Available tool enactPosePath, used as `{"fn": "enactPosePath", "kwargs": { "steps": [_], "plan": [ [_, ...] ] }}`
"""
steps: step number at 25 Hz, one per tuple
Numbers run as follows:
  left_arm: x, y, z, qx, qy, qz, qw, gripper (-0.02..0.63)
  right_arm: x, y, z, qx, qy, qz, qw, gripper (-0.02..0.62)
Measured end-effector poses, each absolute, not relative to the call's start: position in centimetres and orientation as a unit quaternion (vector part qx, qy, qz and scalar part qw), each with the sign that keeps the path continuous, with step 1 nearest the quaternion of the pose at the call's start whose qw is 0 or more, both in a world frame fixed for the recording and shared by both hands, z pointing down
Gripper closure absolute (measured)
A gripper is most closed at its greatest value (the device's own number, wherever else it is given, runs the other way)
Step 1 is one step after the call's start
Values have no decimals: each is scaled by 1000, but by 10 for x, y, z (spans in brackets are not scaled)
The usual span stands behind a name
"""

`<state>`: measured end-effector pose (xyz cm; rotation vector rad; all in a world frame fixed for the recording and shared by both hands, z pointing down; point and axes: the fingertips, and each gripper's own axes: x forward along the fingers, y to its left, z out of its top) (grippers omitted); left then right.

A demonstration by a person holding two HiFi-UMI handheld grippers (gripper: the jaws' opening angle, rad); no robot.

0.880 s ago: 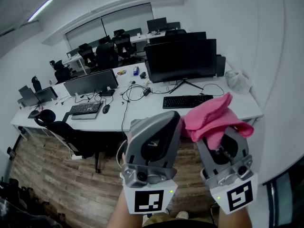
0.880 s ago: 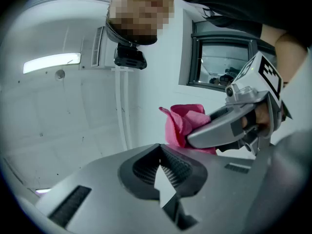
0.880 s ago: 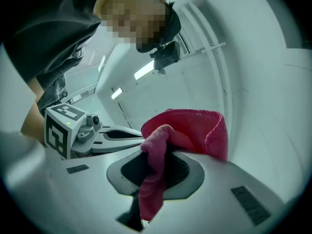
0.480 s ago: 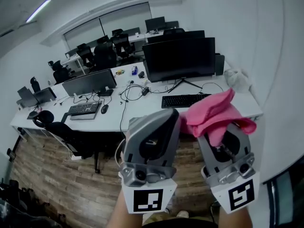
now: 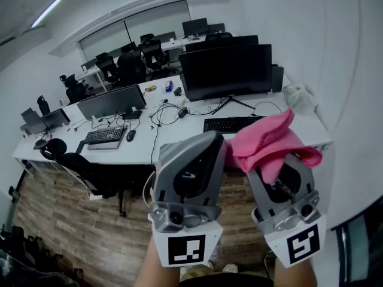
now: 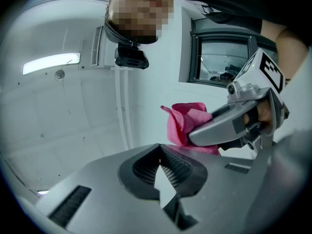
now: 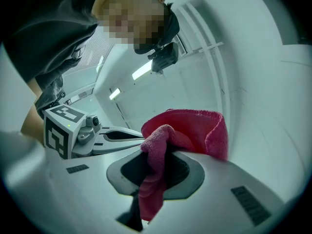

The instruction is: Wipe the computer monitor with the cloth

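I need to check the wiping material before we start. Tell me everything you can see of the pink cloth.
The pink cloth looks like soft, napped fabric, terry or microfibre, in one plain colour. It is bunched and folded, not spread flat. The right gripper is shut on it: a puffed fold stands beyond the jaws and a narrow tail hangs back between them. It is held in the air and touches nothing else; the monitor is well beyond it.
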<state>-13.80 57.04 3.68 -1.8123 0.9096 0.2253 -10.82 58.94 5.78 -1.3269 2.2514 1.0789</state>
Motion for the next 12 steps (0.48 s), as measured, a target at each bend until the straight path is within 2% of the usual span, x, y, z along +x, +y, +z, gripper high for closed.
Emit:
{"fn": "enactPosePath", "kwargs": {
  "steps": [12],
  "plan": [
    [-134,566,38,-739,384,87,547,600,-103,583,57,-460,789,370,173,531]
  ]
}}
